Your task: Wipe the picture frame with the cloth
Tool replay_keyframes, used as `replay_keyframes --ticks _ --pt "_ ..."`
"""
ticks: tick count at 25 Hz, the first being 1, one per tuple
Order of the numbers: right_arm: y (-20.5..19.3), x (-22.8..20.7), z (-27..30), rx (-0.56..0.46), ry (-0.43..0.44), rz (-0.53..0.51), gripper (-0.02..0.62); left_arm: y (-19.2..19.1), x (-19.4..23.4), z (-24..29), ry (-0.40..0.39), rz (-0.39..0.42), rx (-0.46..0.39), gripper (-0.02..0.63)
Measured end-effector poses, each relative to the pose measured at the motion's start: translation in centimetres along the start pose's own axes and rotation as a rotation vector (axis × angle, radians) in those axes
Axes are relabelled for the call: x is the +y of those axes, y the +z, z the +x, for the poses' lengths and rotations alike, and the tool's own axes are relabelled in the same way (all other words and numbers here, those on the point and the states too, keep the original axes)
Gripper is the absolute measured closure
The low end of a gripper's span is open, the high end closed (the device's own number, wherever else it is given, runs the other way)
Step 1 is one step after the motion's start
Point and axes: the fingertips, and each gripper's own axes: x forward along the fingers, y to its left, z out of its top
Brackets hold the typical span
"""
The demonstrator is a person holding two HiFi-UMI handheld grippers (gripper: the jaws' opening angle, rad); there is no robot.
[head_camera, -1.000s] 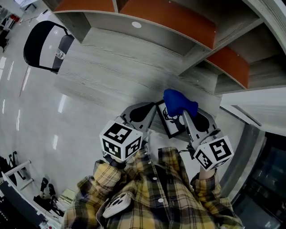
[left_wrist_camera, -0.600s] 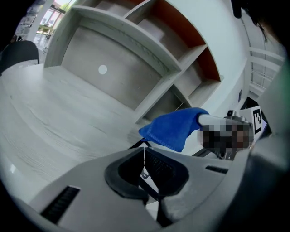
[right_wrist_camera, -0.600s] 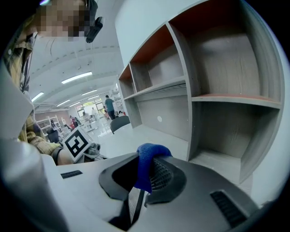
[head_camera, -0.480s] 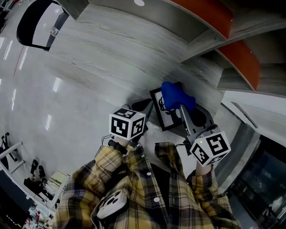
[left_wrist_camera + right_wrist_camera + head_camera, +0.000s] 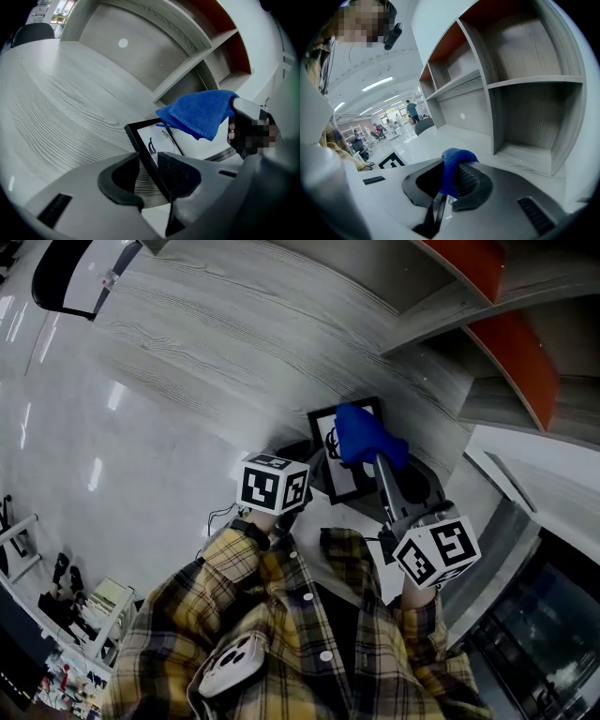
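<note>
Your left gripper (image 5: 149,163) jaws just opened, picture frame (image 5: 159,139) edge loose between them — rigid, light, likely fragile; regrip black border. Meanwhile your right gripper (image 5: 451,169) clamps soft blue cloth (image 5: 457,156).

Fuzzy cloth (image 5: 366,435); matt, wood-grained table (image 5: 206,343).

Left gripper (image 5: 149,164) tilts downward, its jaws just opened wide. The picture frame's (image 5: 157,138) edge stands between them, seemingly unpressed. Right gripper (image 5: 449,177), further right, is clamped on the blue cloth (image 5: 451,161).
</note>
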Motion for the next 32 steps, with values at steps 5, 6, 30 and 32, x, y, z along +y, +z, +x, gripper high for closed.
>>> replay_keyframes --ticks 5,6,30,32 --pt "-0.7 -0.3 -0.1 0.016 0.018 0.001 0.555 -0.9 -0.1 1.1 0.015 -0.011 0.032 0.494" --pt "-0.8 -0.2 0.1 0.022 0.033 -0.002 0.555 -1.0 0.1 1.2 0.025 -0.005 0.035 0.502" --pt "-10.0 0.3 13.3 0.414 0.088 -0.39 0.555 -0.7 0.4 1.4 -0.026 -0.049 0.026 0.523" --pt "-10.3 -0.4 12.9 0.422 0.034 -0.437 0.555 -0.5 0.4 1.3 -0.032 -0.051 0.023 0.525"
